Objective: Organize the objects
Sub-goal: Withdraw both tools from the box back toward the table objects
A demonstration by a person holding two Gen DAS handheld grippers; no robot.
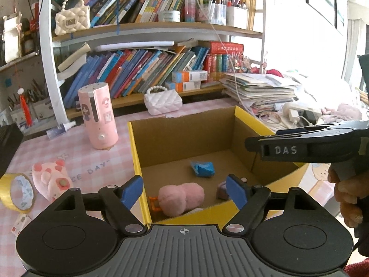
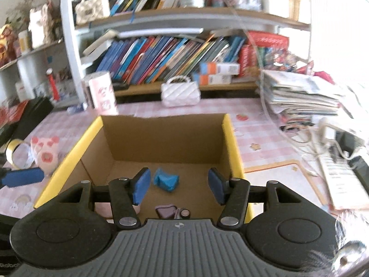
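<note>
Hovering over the near edge of the cardboard box (image 1: 230,136), the left gripper (image 1: 184,191) has its blue pads spread wide with nothing between them. Inside the box, on its brown floor, lie a pink plush toy (image 1: 182,198) near the front wall, a blue wrapped packet (image 1: 203,169) further back, and a small purple item (image 1: 221,190) toward the right, partly hidden behind the right pad. The right gripper (image 2: 178,188) also hangs above the box's near edge, jaws parted and empty; the blue packet shows between its pads but well below them, on the box floor. That view is blurred, so the small purple thing at its lower edge is possibly a tiny case. On the pink checked tablecloth (image 1: 76,152) left of the box sit a pink pig toy (image 1: 52,180), a yellow tape roll (image 1: 16,192) and a pink cylinder (image 1: 98,117)
</note>
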